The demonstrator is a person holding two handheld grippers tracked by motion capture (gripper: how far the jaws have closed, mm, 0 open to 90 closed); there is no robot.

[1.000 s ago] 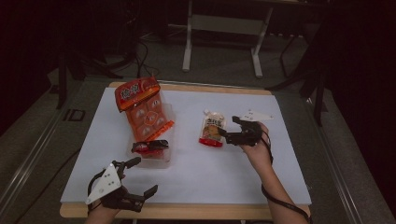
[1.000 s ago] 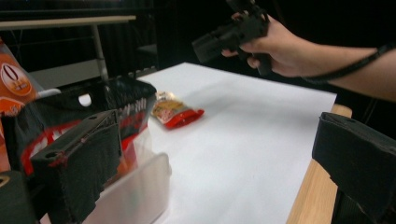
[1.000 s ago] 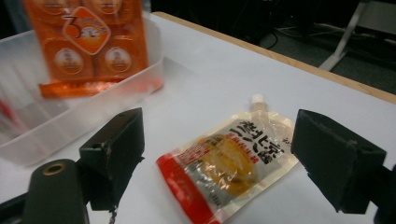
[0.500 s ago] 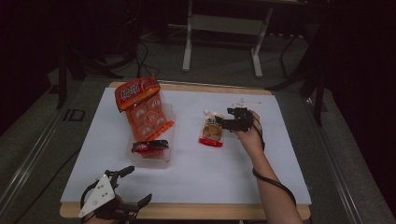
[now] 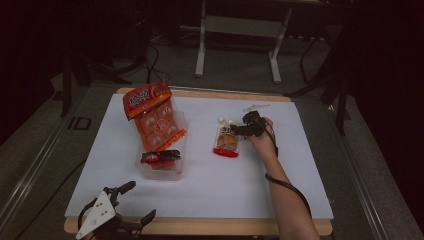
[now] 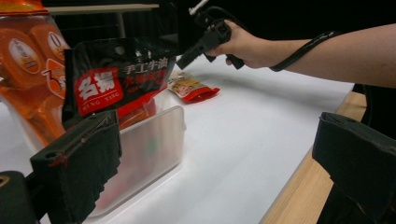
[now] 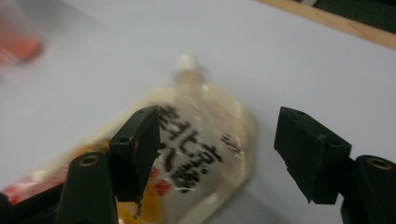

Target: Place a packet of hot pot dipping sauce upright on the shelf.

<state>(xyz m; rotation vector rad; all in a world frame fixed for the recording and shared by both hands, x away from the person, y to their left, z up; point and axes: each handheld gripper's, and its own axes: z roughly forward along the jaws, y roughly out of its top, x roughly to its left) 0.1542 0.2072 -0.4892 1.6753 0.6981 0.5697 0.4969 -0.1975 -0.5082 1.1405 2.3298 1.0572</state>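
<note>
A pale spouted pouch [image 5: 227, 141] with an orange-red bottom lies flat on the white table cover [image 5: 280, 185]. My right gripper [image 5: 239, 129] hovers at its upper end, tilted down over it. In the right gripper view the pouch [image 7: 201, 154] lies below and between the jaws of my right gripper [image 7: 219, 149]; they have just been closing and stand apart from it, open. My left gripper [image 5: 141, 201] is open and holds nothing at the near left edge. Ahead of the left gripper [image 6: 219, 163] is a clear tub [image 6: 144, 149] holding a black-red packet [image 6: 116, 79].
An orange multi-pack bag [image 5: 152, 120] leans out of the clear tub [image 5: 162, 170], with the black-red packet [image 5: 160, 156] at its front. The wooden table edge [image 5: 225, 226] runs along the near side. A metal stand [image 5: 240, 25] rises beyond the table.
My right gripper has moved left and away from me onto the pouch's spout end, with its jaws narrower. My left gripper has drifted slightly toward the near edge.
</note>
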